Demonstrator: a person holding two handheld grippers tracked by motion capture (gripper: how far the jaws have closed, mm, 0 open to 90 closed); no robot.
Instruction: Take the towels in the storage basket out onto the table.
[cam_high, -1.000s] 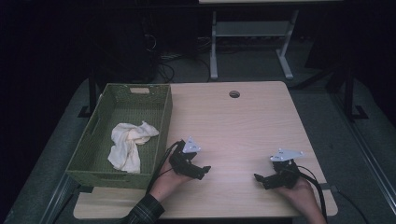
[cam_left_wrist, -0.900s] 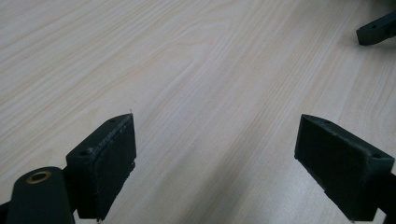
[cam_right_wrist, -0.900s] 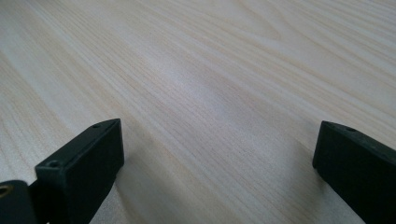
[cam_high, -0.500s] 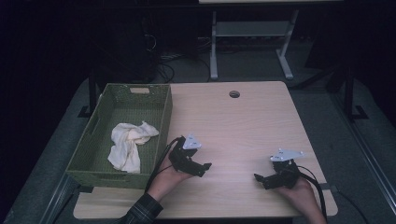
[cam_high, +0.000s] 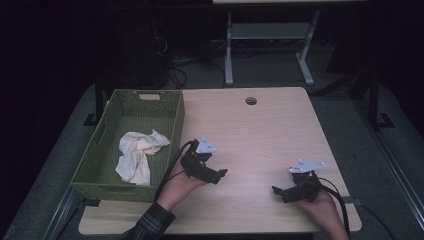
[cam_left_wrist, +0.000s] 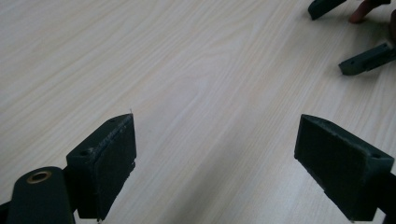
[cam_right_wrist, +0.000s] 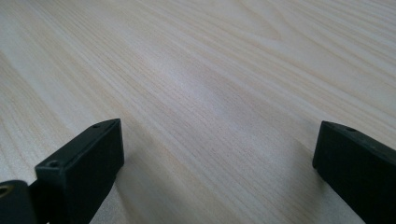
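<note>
A crumpled white cloth (cam_high: 136, 156) is seen lying inside a green woven basket (cam_high: 104, 183) that stands at the left edge of the table (cam_high: 260, 130). Just beside the basket's right wall, the left tool (cam_high: 218, 175) is held low over the bare wood, its jaws spread wide with nothing between them. Near the table's front right corner, well apart from the left one, the right tool (cam_high: 278, 192) is likewise held with jaws wide and empty above the grain. In the left gripper view, the right tool's jaw tips are glimpsed at the upper right, cut off by the frame. The surroundings are too dark to be made out.
</note>
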